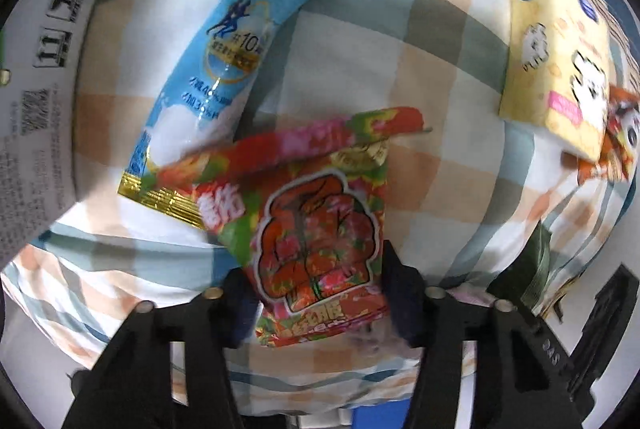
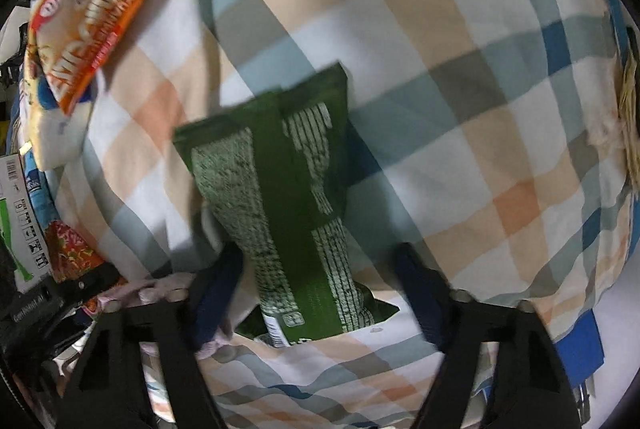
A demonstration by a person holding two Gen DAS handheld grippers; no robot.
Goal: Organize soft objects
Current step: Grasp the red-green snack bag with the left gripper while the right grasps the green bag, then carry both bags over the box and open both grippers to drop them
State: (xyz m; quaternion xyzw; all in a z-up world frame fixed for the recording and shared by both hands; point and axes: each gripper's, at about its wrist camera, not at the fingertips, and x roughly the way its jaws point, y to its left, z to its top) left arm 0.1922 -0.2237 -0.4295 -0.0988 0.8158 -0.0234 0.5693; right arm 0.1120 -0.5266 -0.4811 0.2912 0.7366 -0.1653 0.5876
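Observation:
My left gripper (image 1: pixel 320 289) is shut on a red and green snack bag (image 1: pixel 320 225), held over the checked cloth (image 1: pixel 440 69). A light blue pouch (image 1: pixel 236 41) lies just beyond it, and a yellow packet (image 1: pixel 560 69) lies at the right. My right gripper (image 2: pixel 320 293) stands open around a dark green bag (image 2: pixel 288 197); the left finger touches it and the right finger is apart from it. An orange snack bag (image 2: pixel 84 37) lies on a pale packet at the far left of the right wrist view.
A white cardboard box (image 1: pixel 36 89) stands along the left edge of the cloth and also shows in the right wrist view (image 2: pixel 20 221). A blue surface (image 2: pixel 580 349) shows under the cloth's lower right corner. Pale fluffy material (image 2: pixel 624 117) sits at the right edge.

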